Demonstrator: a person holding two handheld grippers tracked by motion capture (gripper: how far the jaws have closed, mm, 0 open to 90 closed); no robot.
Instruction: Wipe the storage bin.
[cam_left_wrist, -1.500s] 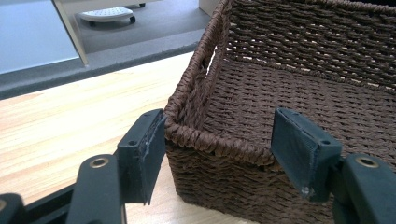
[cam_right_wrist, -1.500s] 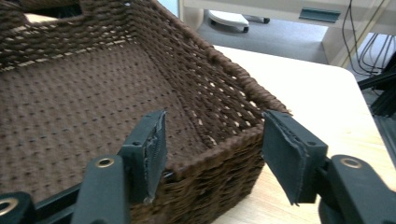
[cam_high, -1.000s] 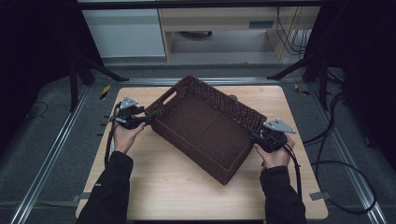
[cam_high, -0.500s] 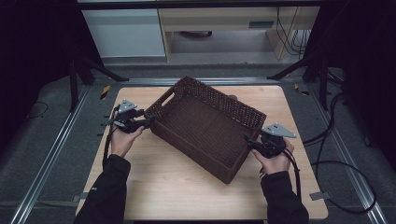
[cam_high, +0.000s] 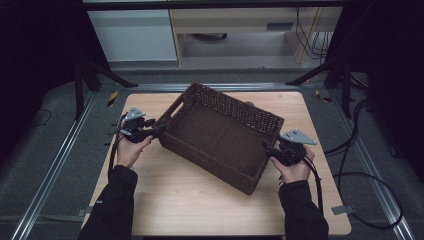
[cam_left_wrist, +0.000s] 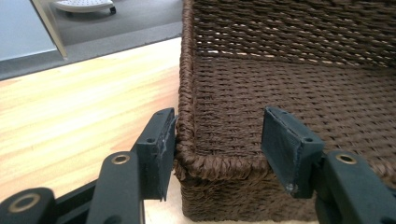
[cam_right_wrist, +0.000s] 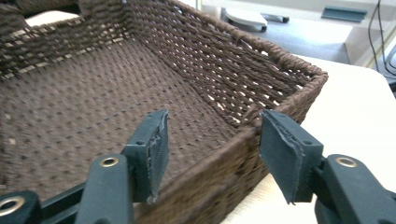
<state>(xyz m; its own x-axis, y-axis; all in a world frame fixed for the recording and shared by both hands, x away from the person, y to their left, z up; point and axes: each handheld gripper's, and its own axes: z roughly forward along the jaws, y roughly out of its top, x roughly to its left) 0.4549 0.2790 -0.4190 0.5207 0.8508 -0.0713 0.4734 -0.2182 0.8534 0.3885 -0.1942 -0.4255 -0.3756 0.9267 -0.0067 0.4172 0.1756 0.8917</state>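
Note:
A dark brown woven basket (cam_high: 220, 137) sits empty and askew in the middle of the wooden table (cam_high: 165, 200). My left gripper (cam_high: 159, 129) is at its left end. In the left gripper view this gripper (cam_left_wrist: 219, 140) is open astride a corner of the basket rim (cam_left_wrist: 205, 163), one pad against the outer wall and the other inside. My right gripper (cam_high: 267, 149) is at the basket's right end. In the right gripper view it (cam_right_wrist: 212, 135) is open astride the basket wall (cam_right_wrist: 243, 140), with one jaw inside and one outside.
Bare tabletop lies around the basket, widest toward the near edge. Metal rails (cam_high: 55, 170) run along the table's sides. Cables (cam_high: 370, 190) trail on the floor at right. Cabinets (cam_high: 140, 35) stand beyond the far edge.
The basket has turned slightly, its far corner shifting left and its near corner right. Both hands stay at its ends, barely moved.

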